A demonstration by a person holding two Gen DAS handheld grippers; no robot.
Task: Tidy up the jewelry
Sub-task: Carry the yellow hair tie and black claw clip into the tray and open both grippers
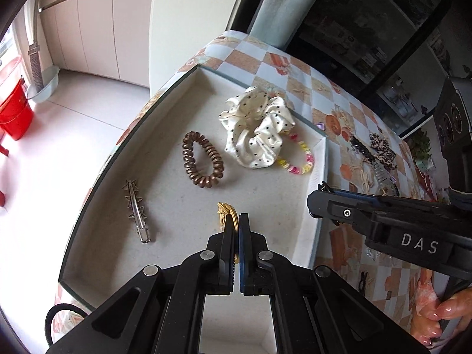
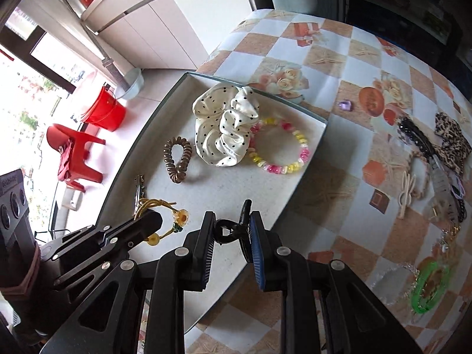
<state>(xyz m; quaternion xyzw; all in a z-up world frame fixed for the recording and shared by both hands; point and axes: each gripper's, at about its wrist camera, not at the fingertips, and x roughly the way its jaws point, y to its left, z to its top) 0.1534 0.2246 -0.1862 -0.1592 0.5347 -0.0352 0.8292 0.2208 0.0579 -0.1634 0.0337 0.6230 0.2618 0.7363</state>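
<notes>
Right now both grippers hang over the shallow tray (image 2: 165, 100), each carrying a piece to be laid inside. At the bottom centre of the left wrist view, the left gripper (image 1: 236, 227) has its jaws pinched narrow on a yellow hair tie (image 1: 227, 215); in the right wrist view the same tie (image 2: 165, 215) dangles from it at lower left, showing a small daisy charm. The right gripper (image 2: 233, 233), at the bottom centre of its own view, grips a black claw clip (image 2: 233, 227) with its jaws part-way closed, the clip spanning the gap.

Already lying in the tray are a white dotted scrunchie (image 2: 224, 126) resting partly over a pink-and-yellow bead bracelet (image 2: 283, 150), a brown spiral hair tie (image 2: 177, 159) and a silver star barrette (image 1: 137, 212), spread apart so each stays easy to see. Holding both pieces low above the bare near end of the tray looks like a setup for releasing them there.

The tray sits on a table with a checked floral cloth (image 2: 339, 67). More pieces wait at the right of the right wrist view, among them a leopard-print bow (image 2: 451, 141) and a green ring-shaped piece (image 2: 430, 286). Beyond the table, at the left, stand a red bucket (image 2: 104, 109) and a red chair (image 2: 73, 153) on a pale tiled floor.
</notes>
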